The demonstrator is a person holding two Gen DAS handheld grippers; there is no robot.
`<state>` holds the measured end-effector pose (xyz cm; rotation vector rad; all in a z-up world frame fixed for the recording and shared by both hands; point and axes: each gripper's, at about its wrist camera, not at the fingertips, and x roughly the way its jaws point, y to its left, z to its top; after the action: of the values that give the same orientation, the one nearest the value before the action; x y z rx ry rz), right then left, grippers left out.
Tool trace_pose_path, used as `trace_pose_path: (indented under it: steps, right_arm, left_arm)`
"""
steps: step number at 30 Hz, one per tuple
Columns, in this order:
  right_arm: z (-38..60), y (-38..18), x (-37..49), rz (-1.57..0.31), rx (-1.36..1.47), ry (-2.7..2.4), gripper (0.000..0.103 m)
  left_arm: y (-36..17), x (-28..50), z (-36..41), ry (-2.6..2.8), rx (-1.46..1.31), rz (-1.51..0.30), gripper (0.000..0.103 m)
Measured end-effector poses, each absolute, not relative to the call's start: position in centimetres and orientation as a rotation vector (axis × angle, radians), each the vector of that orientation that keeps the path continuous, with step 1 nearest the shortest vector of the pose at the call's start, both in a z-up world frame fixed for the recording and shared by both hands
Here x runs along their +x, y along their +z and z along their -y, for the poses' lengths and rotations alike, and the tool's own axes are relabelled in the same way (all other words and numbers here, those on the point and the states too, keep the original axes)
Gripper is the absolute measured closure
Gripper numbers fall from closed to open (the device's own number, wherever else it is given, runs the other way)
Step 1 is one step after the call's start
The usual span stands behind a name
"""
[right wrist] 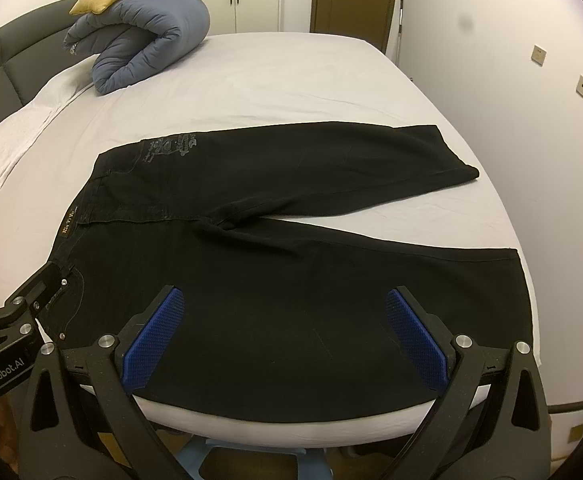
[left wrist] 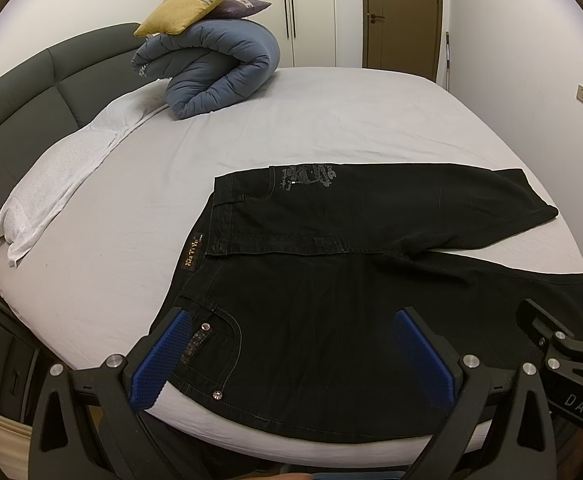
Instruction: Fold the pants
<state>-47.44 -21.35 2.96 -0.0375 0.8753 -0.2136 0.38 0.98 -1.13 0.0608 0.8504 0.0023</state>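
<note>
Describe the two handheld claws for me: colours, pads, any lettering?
Both match: black plastic frames with triangular cut-outs and round silver bolts at the joints. Each finger carries a blue pad with a fine knurled texture. The left claw shows white lettering "GenRobot.AI" on its side in the right wrist view; the right claw shows "DAS" in the left wrist view. No cables or sleeves visible.

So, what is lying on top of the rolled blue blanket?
A yellow cushion rests on the blue blanket, with a purple cushion behind it. The yellow one hides most of the purple one.
</note>
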Motion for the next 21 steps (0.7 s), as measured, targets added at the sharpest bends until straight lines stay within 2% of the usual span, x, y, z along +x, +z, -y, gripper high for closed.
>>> trace_pose_path:
  steps: [21]
  right_arm:
    - [21.33, 2.24, -46.72, -0.896, -0.035, -0.201, 0.000]
  left_arm:
    - [-1.78, 0.69, -1.29, -0.004, 0.056, -0.869, 0.000]
